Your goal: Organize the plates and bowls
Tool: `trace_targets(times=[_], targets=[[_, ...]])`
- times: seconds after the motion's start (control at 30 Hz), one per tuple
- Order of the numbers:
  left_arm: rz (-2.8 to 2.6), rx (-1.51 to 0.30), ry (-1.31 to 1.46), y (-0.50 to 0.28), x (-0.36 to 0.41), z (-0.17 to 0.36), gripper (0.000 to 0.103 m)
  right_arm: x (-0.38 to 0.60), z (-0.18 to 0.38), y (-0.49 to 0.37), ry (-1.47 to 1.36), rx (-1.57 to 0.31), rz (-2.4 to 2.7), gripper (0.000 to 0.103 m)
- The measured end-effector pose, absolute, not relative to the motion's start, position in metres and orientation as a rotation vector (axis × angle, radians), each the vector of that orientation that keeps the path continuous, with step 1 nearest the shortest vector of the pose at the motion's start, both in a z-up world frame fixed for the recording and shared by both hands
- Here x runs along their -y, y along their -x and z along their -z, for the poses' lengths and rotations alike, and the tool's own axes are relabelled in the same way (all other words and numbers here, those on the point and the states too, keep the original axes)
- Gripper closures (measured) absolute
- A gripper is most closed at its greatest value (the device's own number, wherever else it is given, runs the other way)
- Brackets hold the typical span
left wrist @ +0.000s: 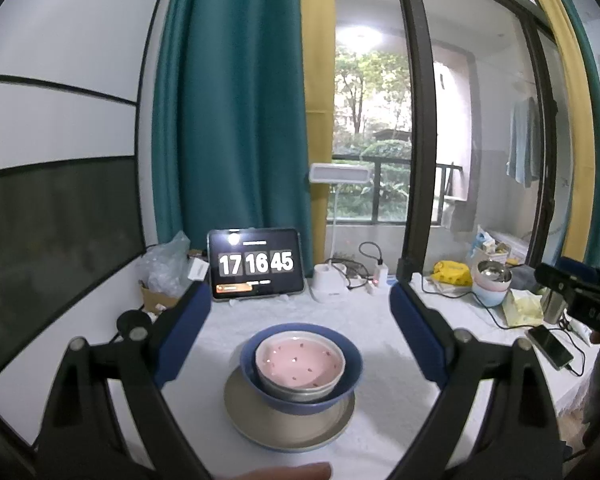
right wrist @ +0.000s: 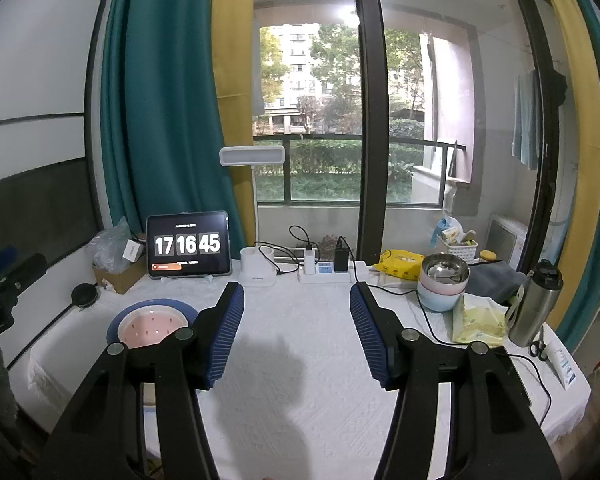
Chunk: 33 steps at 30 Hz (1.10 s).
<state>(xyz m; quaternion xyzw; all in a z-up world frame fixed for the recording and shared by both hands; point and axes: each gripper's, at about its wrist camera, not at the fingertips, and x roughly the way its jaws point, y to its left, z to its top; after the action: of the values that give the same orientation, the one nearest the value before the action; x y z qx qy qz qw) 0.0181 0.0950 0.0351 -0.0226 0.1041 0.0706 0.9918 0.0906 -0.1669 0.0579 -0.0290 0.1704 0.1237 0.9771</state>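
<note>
With the pink bowl [left wrist: 300, 366] nested in the blue bowl [left wrist: 350, 364] on the grey plate [left wrist: 288, 426] at near left, stacking looks done; both the left gripper [left wrist: 300, 312] and right gripper [right wrist: 296, 332] stand apart and empty, so next comes only pulling clear.

I count one grey plate [left wrist: 288, 428], one blue bowl [left wrist: 300, 364] and one pink bowl [left wrist: 300, 360] stacked together. Farther right I see three more nested bowls [right wrist: 444, 282], one tablet [right wrist: 188, 246], one flask [right wrist: 534, 306].

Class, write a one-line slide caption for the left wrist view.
Open left gripper faces a pink bowl nested in a blue bowl on a grey plate.
</note>
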Motion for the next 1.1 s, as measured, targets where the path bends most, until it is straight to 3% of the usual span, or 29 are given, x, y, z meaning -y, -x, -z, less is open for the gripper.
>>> trace_targets(times=[1.1], targets=[[-0.131,-0.218,0.051,-0.022,-0.084,-0.033,0.011,0.172,-0.046,-0.095,0.059,-0.365,-0.236,0.044]])
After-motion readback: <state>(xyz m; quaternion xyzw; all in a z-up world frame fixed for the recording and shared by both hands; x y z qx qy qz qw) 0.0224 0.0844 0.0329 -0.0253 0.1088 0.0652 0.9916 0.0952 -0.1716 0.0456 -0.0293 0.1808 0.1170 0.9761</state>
